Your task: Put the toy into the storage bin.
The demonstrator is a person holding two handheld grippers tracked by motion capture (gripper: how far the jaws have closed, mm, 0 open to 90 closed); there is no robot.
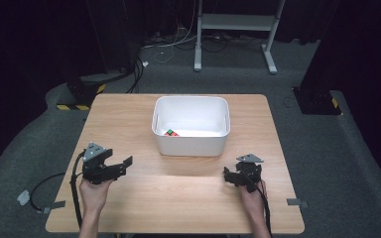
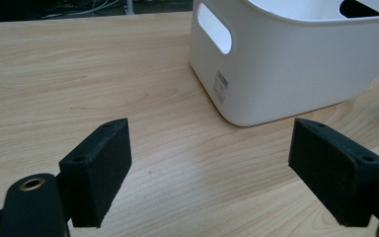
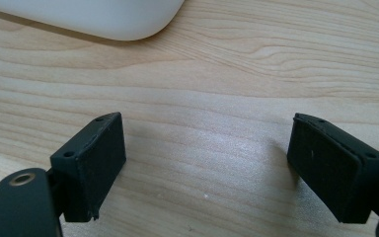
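Note:
A white plastic bin [image 1: 191,145] stands in the middle of the wooden table [image 1: 178,198]. Inside it, near the front left wall, lies a small red and green block [image 1: 171,133]. My left gripper [image 1: 120,163] hovers at the front left, pointing toward the bin, open with nothing between its jaws. In the left gripper view, the left gripper [image 2: 209,148] frames bare wood, and the bin [image 2: 286,74] with its handle slot rises ahead on the right. My right gripper [image 1: 230,176] sits at the front right, open and empty. In the right gripper view, the right gripper [image 3: 207,143] is low over the wood, with the bin's corner [image 3: 103,19] ahead.
Grey carpet surrounds the table. Behind it stand a white metal frame [image 1: 235,22] and loose cables [image 1: 139,69]. Black stands with yellow-black tape sit at the back left [image 1: 82,94] and back right [image 1: 320,99]. A cable [image 1: 44,186] trails off the table's left edge.

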